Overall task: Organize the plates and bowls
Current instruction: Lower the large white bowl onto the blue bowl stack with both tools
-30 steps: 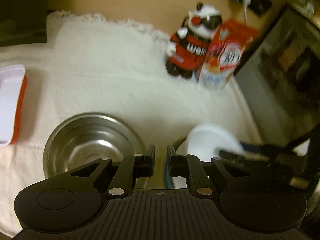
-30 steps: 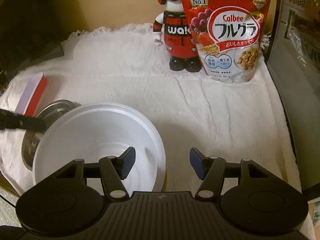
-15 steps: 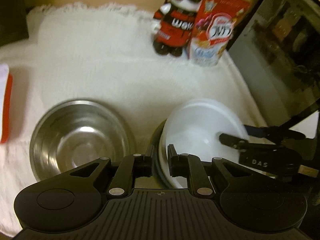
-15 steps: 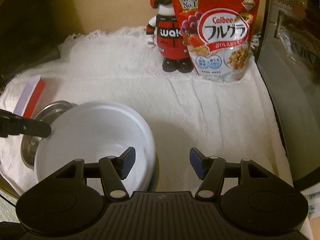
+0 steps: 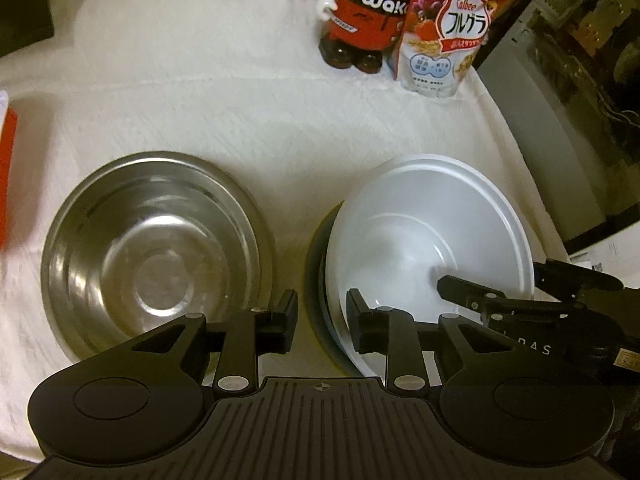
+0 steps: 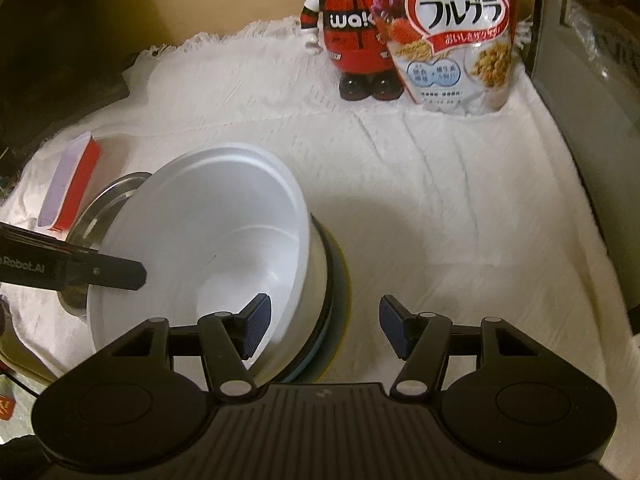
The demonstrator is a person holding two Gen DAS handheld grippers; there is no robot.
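Observation:
A white bowl (image 5: 428, 240) sits tilted on a stack of darker dishes (image 5: 318, 280) on the white cloth. It also shows in the right wrist view (image 6: 208, 236), where the stack's rim (image 6: 338, 280) has a yellow edge. A steel bowl (image 5: 152, 248) stands to its left, partly hidden behind the white bowl in the right wrist view (image 6: 112, 196). My left gripper (image 5: 322, 316) is slightly open and empty, straddling the gap between the two bowls. My right gripper (image 6: 324, 324) is open and astride the white bowl's near rim, its left pad inside the bowl.
A red mascot figure (image 6: 352, 36) and a Calbee cereal bag (image 6: 456, 32) stand at the back. A red and white box (image 6: 72, 184) lies at the left. A dark appliance (image 6: 592, 60) borders the right side. The white cloth (image 6: 440, 200) covers the table.
The left gripper has opened a little and moved forward, bringing both bowls closer. The white bowl has tilted more on the stack. The right gripper stayed open.

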